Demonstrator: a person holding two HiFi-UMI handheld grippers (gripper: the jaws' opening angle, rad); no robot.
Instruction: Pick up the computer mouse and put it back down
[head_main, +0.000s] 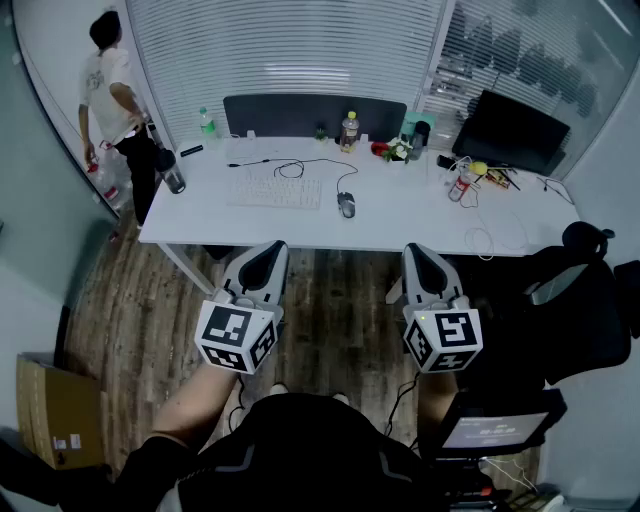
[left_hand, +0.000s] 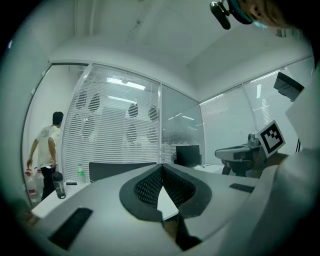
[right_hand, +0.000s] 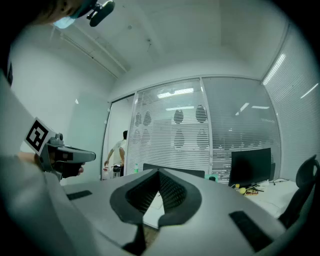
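A grey computer mouse (head_main: 346, 204) lies on the white desk (head_main: 400, 215), its black cable looping back toward the keyboard. Both grippers hang well in front of the desk, above the wooden floor, apart from the mouse. My left gripper (head_main: 273, 246) is shut with nothing between its jaws; in the left gripper view its tips (left_hand: 162, 167) meet in a point. My right gripper (head_main: 415, 249) is likewise shut and empty, and its tips (right_hand: 159, 171) meet the same way in the right gripper view. Both point level toward the desk.
A white keyboard (head_main: 276, 192) lies left of the mouse. Bottles (head_main: 349, 130), a dark tumbler (head_main: 172, 178) and small clutter (head_main: 470, 178) stand on the desk, with a monitor (head_main: 510, 132) at the far right. A person (head_main: 112, 95) stands at the left. A black chair (head_main: 575, 295) is at the right, a cardboard box (head_main: 55, 410) at the lower left.
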